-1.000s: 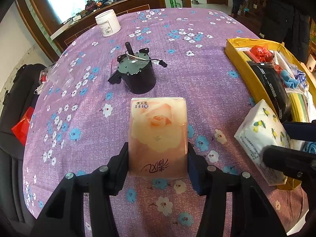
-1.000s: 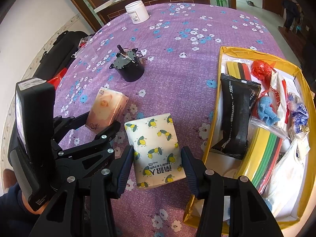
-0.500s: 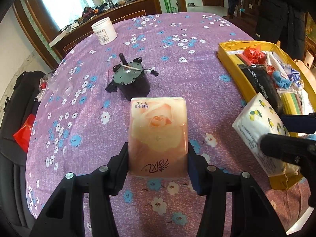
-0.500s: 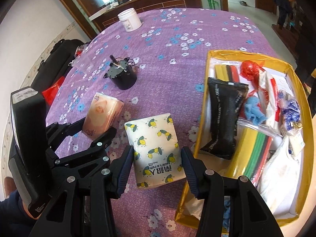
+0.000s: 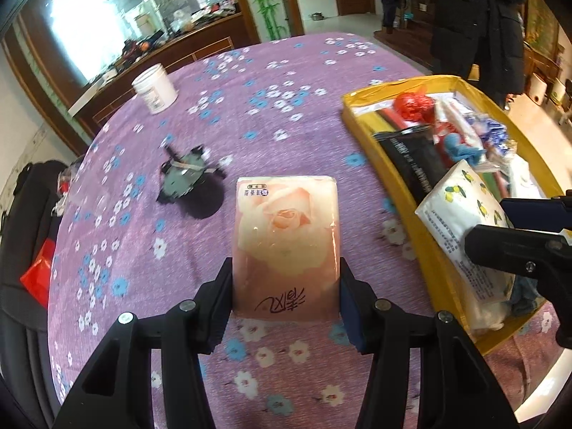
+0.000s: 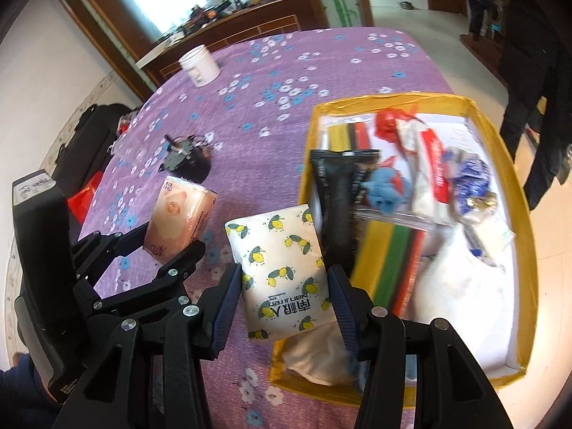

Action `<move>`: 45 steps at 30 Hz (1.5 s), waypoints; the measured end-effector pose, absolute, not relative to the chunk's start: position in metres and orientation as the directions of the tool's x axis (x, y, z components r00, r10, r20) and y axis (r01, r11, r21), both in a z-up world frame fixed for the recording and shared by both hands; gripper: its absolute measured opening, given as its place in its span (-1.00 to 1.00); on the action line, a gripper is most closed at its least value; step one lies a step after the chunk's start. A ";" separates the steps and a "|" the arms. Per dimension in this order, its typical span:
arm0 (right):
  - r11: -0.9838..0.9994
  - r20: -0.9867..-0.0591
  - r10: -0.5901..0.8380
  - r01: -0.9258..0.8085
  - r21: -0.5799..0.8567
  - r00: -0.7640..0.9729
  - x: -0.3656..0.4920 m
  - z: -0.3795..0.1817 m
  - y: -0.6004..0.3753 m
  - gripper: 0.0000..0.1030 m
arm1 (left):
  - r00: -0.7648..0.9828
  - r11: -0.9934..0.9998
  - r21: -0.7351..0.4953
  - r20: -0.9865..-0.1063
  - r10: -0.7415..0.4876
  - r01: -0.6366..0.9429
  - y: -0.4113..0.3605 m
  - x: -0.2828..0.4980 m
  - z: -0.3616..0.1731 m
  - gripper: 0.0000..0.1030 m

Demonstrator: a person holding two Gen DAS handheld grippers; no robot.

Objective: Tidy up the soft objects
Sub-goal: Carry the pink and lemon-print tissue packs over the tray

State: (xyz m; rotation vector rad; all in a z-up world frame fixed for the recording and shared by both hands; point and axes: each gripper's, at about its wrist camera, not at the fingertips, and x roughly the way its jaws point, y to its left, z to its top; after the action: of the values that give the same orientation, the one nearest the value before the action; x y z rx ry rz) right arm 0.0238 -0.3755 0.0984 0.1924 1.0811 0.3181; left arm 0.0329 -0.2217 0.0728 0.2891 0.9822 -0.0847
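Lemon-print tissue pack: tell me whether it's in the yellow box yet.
Not yet. The lemon-print tissue pack is clamped in the right gripper, overlapping the yellow box edge.

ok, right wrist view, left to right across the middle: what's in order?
Pink rose-print tissue pack in the left gripper → white lemon-print tissue pack in the right gripper → black foil pouch → yellow cardboard box's far wall.

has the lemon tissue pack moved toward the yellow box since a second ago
Yes. The lemon tissue pack, clamped in the right gripper, now overlaps the yellow box rim instead of lying beside it.
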 end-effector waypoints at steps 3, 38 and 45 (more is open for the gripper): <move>0.942 -0.830 0.335 -0.132 0.310 0.445 0.023 0.100 -0.389 0.05 | 0.560 0.951 0.207 -0.827 0.046 0.228 -0.235 0.034 0.076 0.01; 0.944 -0.867 0.183 0.162 0.286 0.463 0.015 0.079 -0.500 0.05 | 0.527 0.860 0.209 -0.846 -0.079 0.465 -0.358 0.038 0.054 0.01; 0.946 -0.875 0.171 0.172 0.274 0.453 0.022 0.073 -0.500 0.05 | 0.533 0.853 0.216 -0.842 -0.084 0.475 -0.366 0.041 0.050 0.01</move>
State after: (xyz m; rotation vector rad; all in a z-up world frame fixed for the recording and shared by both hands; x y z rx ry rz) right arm 0.0216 -0.5003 0.0731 0.3471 1.1068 -0.0008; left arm 0.0411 -0.3659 0.0499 0.4543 0.9570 -0.3470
